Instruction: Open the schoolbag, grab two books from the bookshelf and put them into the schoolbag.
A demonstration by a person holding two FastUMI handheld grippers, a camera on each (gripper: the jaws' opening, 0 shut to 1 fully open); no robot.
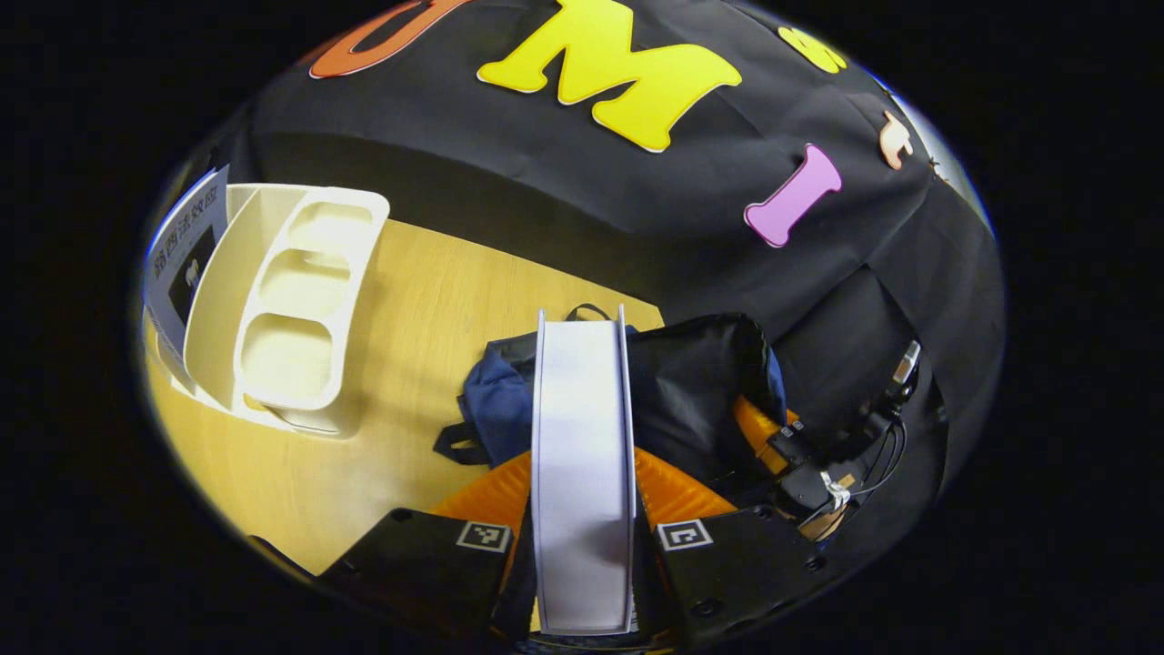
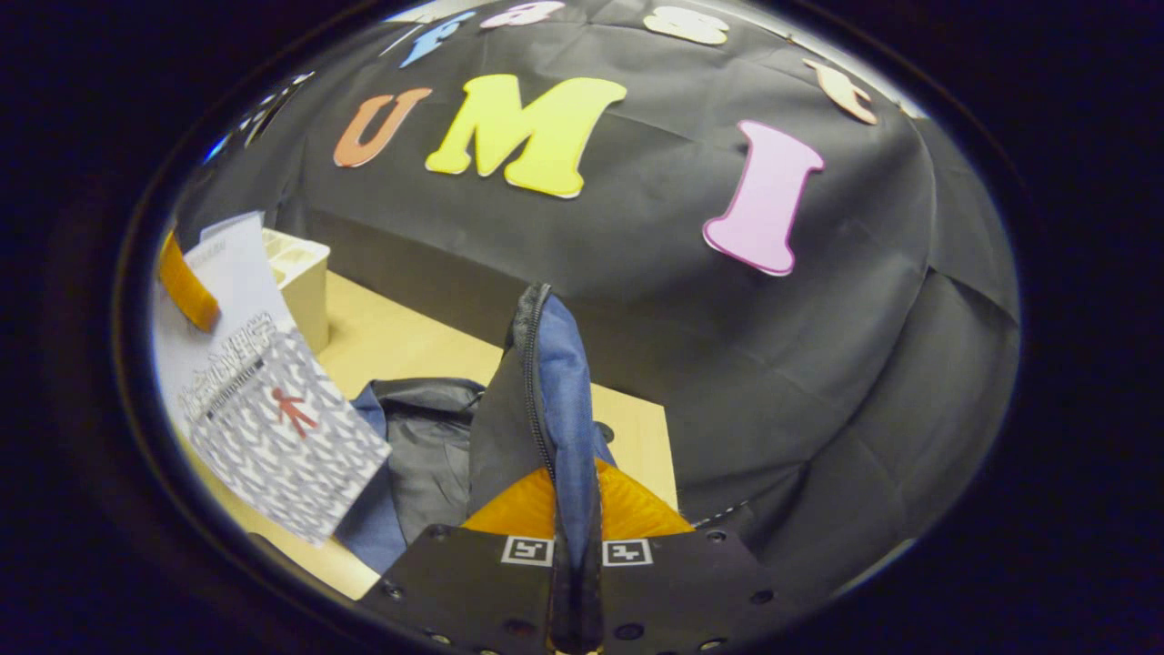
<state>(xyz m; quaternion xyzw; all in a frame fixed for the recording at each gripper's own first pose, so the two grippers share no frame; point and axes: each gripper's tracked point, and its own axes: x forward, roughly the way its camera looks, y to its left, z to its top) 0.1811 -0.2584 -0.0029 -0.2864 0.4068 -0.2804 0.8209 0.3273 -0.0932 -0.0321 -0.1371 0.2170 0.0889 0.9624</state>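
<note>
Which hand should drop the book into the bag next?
Left. The left gripper already grips the book just above the schoolbag, while the right gripper is busy holding the bag's zipper edge up.

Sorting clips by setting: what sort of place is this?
Likely a staged desk in a recording booth: a wooden table backed by black cloth, with a white bookshelf and a schoolbag.
</note>
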